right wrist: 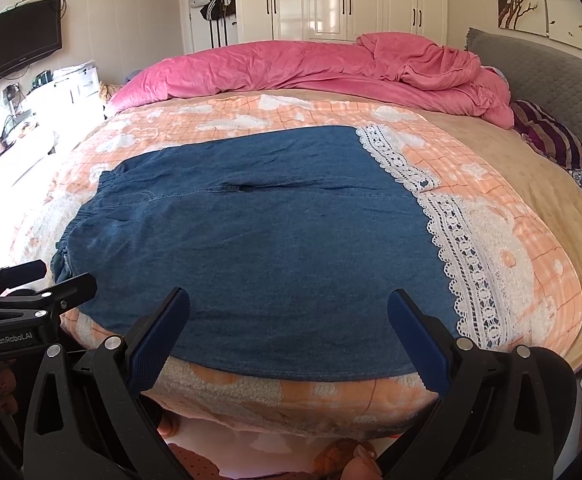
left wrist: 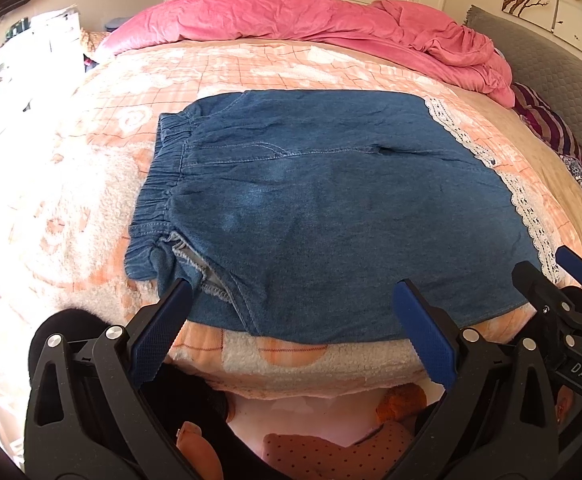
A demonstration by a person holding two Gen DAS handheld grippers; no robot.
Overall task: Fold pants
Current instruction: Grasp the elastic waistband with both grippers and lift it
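I saw the blue denim pants point(left wrist: 323, 208) lying flat on the bed point(left wrist: 103, 184), elastic waistband point(left wrist: 159, 184) left, white lace hem point(right wrist: 459, 240) right. Both my left tongs point(left wrist: 291, 324) and right tongs point(right wrist: 289, 332) gaped apart, gripping nothing.

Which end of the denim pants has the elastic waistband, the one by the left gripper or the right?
The left gripper end: the pants show the gathered waistband there, while the right gripper end has white lace trim.

The blue denim pants point(left wrist: 331, 208) lay flat on the peach checked fleece blanket point(left wrist: 103, 184) near the bed's front edge, waistband to the left, lace-trimmed hems to the right. Behind them, the rumpled pink duvet point(left wrist: 291, 16) stretched across the bed; both wide-open grippers hovered before the pants.
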